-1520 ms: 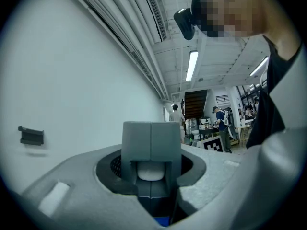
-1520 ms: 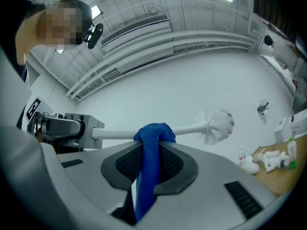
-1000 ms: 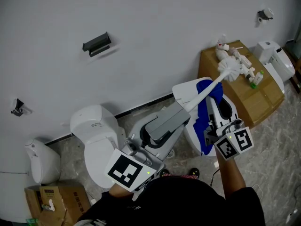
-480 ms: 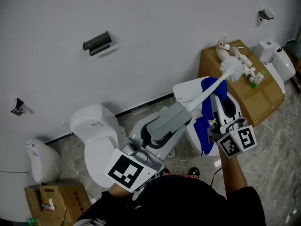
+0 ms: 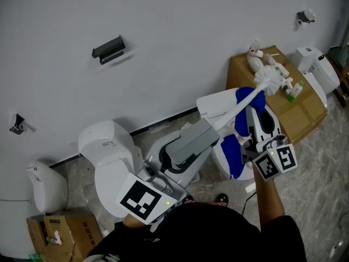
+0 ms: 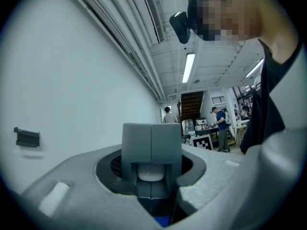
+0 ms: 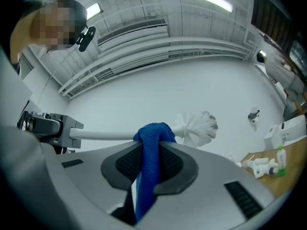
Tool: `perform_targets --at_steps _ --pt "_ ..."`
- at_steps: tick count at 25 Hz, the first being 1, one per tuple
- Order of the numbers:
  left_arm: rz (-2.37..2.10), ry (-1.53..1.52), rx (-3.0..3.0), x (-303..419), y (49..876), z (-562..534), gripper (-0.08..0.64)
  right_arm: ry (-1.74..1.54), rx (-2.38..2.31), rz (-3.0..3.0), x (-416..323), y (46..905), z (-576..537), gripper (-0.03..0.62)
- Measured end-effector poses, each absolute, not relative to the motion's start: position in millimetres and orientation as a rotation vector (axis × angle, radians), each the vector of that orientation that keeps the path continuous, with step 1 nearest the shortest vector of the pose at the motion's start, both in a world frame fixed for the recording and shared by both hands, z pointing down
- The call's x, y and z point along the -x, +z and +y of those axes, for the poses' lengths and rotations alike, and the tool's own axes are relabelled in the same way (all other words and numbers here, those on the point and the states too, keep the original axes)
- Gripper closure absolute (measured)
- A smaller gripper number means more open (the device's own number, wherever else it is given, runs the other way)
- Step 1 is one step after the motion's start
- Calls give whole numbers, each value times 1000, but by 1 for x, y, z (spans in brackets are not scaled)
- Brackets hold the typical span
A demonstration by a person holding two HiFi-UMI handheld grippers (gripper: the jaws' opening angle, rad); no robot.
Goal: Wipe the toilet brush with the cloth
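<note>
My left gripper is shut on the end of the white toilet brush handle, which runs up and right to the white bristle head. In the left gripper view the grey jaws clamp the rounded handle end. My right gripper is shut on a blue cloth. The cloth's top folds over the handle just short of the bristles. In the right gripper view the cloth rises from between the jaws and wraps the handle, with the bristles just beyond.
A white toilet stands by the wall at left, and another toilet sits under the brush. A cardboard box at right carries small bottles and a toy. Another white fixture is far right, and a dark bracket is on the wall.
The right gripper and cloth have slid a little along the handle toward the bristle head. The left gripper keeps its hold and has not moved.
</note>
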State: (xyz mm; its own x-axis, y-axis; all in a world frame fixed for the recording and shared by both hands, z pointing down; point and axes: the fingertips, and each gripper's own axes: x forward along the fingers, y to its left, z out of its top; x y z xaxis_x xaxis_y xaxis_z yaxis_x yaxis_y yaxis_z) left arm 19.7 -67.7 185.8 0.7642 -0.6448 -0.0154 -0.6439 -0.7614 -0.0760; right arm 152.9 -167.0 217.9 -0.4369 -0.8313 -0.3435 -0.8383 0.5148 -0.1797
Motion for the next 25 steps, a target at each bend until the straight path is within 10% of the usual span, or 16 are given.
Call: perform_targets --at_steps 25 --pt "1011 -33 2882 -22 182 -63 397 34 1438 2302 -181 206 -177 528"
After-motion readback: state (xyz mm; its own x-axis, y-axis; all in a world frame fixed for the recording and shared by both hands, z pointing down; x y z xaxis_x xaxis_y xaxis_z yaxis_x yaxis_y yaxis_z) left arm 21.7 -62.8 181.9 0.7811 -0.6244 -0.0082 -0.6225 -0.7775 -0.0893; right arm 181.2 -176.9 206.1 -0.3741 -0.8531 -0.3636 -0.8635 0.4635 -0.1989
